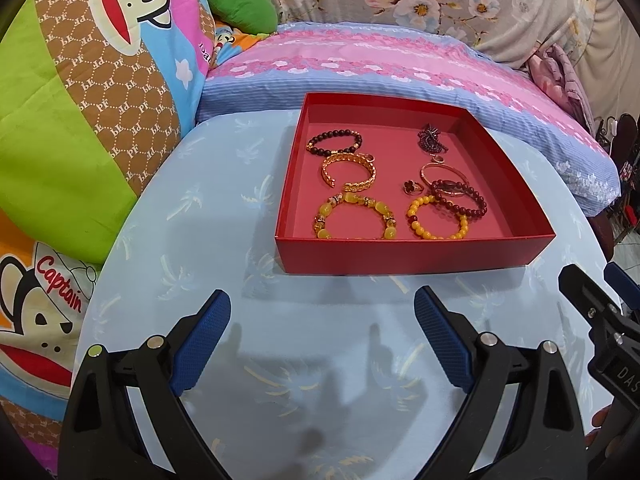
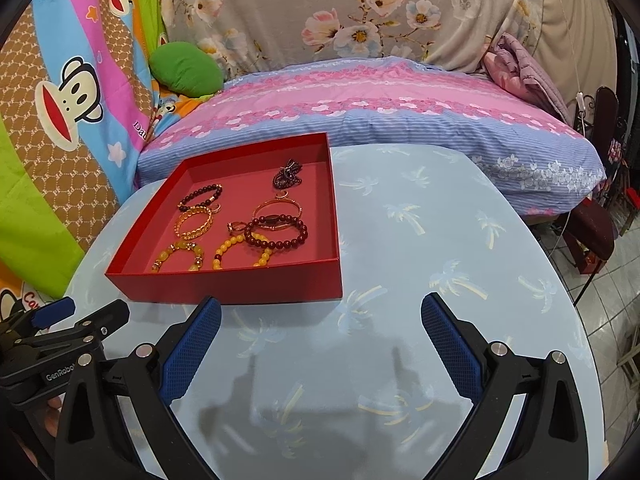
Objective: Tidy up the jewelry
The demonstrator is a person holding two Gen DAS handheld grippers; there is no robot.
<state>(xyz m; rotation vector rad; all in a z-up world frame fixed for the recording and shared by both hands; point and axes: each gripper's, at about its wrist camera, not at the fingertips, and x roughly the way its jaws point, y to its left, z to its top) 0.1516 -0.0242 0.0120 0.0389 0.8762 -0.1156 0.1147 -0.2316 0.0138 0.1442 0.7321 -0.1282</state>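
A red tray (image 1: 412,256) sits on the light-blue table and shows in the right wrist view too (image 2: 224,286). Inside lie several pieces: a dark bead bracelet (image 1: 335,142), a gold cuff (image 1: 349,171), a yellow stone bracelet (image 1: 356,216), a yellow bead bracelet (image 1: 436,216), a dark red bead bracelet (image 1: 460,200), a thin gold bangle (image 1: 442,172), a ring (image 1: 412,186) and a dark necklace (image 1: 432,138). My left gripper (image 1: 322,312) is open and empty, in front of the tray. My right gripper (image 2: 320,316) is open and empty, just right of the tray's front corner.
The round table (image 2: 420,240) has a palm-tree cloth. Behind it is a bed with a pink-and-blue pillow (image 1: 360,68), a cartoon monkey quilt (image 1: 100,80) on the left and a green cushion (image 1: 240,4). Tiled floor (image 2: 600,300) lies off the right edge.
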